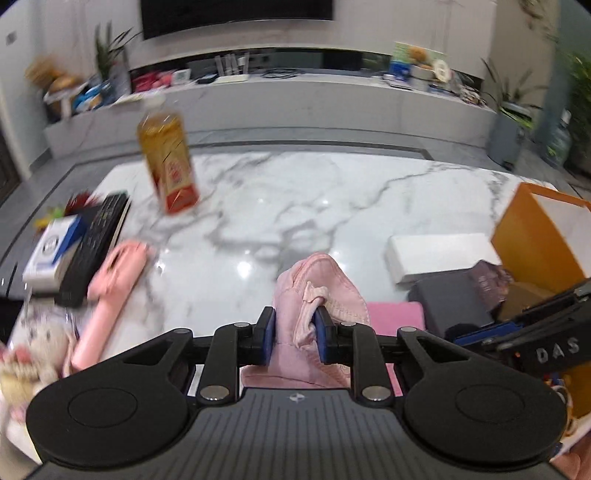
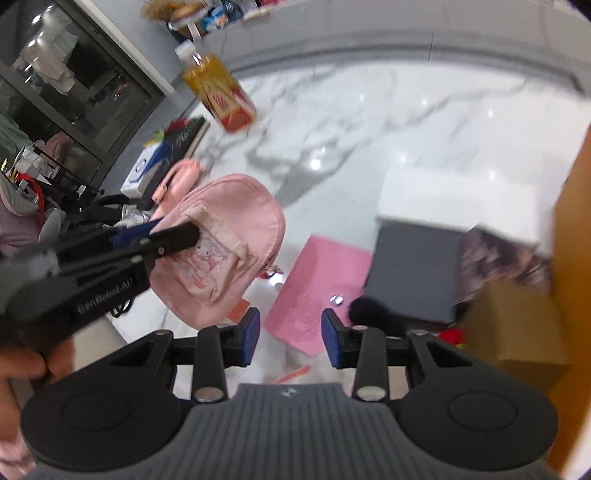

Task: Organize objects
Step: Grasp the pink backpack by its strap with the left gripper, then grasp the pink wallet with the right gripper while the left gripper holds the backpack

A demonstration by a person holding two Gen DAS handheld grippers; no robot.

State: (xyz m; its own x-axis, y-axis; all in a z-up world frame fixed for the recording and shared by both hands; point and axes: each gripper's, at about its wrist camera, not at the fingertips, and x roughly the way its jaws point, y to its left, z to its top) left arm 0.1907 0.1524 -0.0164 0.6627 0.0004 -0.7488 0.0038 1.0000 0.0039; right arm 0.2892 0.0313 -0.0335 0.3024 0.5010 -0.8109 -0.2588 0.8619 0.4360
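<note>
Centrally, the left gripper (image 1: 294, 330) pinches the pink backpack (image 2: 221, 247), seemingly lifted; the right gripper (image 2: 290, 341) gapes empty, lower centre.

Table centre (image 1: 295, 192) open — bottle (image 1: 168, 162) far-left

1. A white marble tabletop (image 1: 295, 192) with grey veins reflects ceiling lights.
2. Behind it, a long pale TV console (image 1: 280, 99) spans the frame.
3. A dark screen (image 1: 236, 14) hangs upper centre.
4. Potted plants (image 1: 107, 51) flank it.
</note>
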